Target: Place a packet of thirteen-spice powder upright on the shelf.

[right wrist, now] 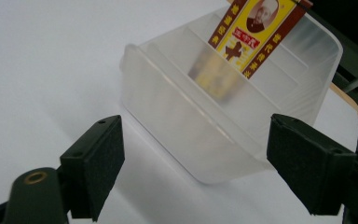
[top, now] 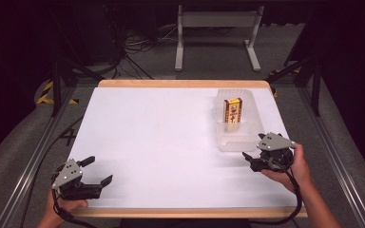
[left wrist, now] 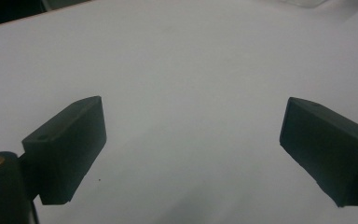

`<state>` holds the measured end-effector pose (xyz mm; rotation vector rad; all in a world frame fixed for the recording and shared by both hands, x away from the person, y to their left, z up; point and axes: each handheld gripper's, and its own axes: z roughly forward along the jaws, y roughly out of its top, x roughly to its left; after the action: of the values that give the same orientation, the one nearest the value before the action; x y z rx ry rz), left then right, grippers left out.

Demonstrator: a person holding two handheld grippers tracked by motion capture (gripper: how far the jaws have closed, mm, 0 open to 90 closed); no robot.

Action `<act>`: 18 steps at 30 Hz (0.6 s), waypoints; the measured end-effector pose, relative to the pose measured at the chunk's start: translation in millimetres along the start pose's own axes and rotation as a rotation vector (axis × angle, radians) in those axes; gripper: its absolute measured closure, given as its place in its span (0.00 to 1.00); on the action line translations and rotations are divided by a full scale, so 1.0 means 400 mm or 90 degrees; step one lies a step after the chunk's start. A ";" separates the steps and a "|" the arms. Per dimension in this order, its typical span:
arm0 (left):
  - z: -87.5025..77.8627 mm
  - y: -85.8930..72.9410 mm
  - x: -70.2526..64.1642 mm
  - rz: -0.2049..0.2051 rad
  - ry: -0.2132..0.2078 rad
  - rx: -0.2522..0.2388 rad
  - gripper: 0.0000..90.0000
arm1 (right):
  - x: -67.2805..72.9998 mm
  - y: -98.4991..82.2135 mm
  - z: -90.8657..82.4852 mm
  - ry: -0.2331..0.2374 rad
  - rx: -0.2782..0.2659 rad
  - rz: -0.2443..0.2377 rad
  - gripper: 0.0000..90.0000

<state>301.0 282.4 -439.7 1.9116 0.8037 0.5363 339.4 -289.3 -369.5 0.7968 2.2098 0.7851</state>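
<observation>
One table [top: 171, 142] with a white top and a wooden edge takes up most of the high view. Beyond its far edge lies grey floor with a white metal frame [top: 216, 35] and loose cables [top: 138, 45].

On the table's far right part sits a clear plastic bin [top: 255, 118], long side running away from the person. It is frosted and has ridges along its inner walls, as the right gripper view shows [right wrist: 177, 121]. Inside it stands a small box [top: 233, 110], upright and leaning slightly, printed yellow with dark red borders and a portrait at its top [right wrist: 256, 28]. The box rests in the far half of the bin.

The right gripper [top: 252, 159] is held just beside the bin's near end, low over the table, in the person's right hand [top: 292, 166]. Its jaws stand wide apart with nothing between them; in the right gripper view [right wrist: 193, 163] they frame the bin's near wall without touching it.

The left gripper [top: 97, 171] is at the table's near left corner, well apart from the bin, held in the left hand [top: 64, 206]. Its jaws are also spread wide and hold nothing; the left gripper view [left wrist: 191, 144] shows bare white tabletop between them.
</observation>
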 end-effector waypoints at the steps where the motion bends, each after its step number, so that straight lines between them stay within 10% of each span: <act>1: 0.001 0.000 0.000 0.001 -0.001 0.001 0.09 | 0.000 -0.005 0.000 0.000 0.003 -0.001 0.21; 18: 0.006 0.000 0.000 0.003 -0.004 0.007 0.09 | -0.012 -0.130 -0.002 -0.011 0.001 0.045 0.17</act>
<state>302.5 280.8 -441.0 1.9251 0.7999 0.5284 325.3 -326.2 -404.0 0.8834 2.1773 0.8070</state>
